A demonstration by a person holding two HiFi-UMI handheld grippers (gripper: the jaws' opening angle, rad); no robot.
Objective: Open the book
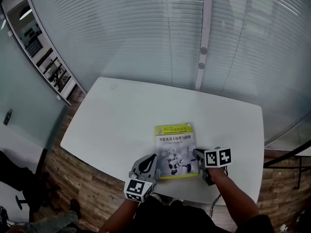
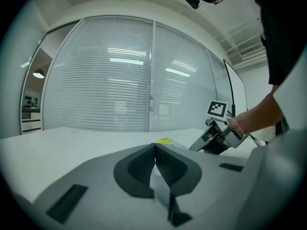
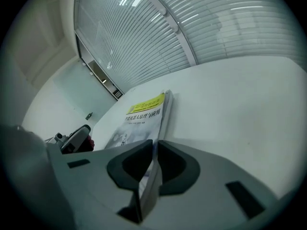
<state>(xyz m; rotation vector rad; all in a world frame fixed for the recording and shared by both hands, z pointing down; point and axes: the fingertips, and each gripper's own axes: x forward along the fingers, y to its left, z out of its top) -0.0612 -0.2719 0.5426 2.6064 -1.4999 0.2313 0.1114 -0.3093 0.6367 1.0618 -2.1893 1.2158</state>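
On the white table [image 1: 116,115] the closed book [image 1: 175,147] lies cover up between my 2 grippers: my right gripper [image 3: 155,152] seems, in a cramped view, clamped on its right edge, while my left gripper [image 2: 155,150], jaws together, sits beside its left edge.

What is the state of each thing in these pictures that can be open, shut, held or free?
book, closed, lying cover up on the table, right edge gripped.
right gripper, shut on the book's right edge.
left gripper, jaws together at the tips, by the book's left near corner; a grip there cannot be told.
blinds, lowered.
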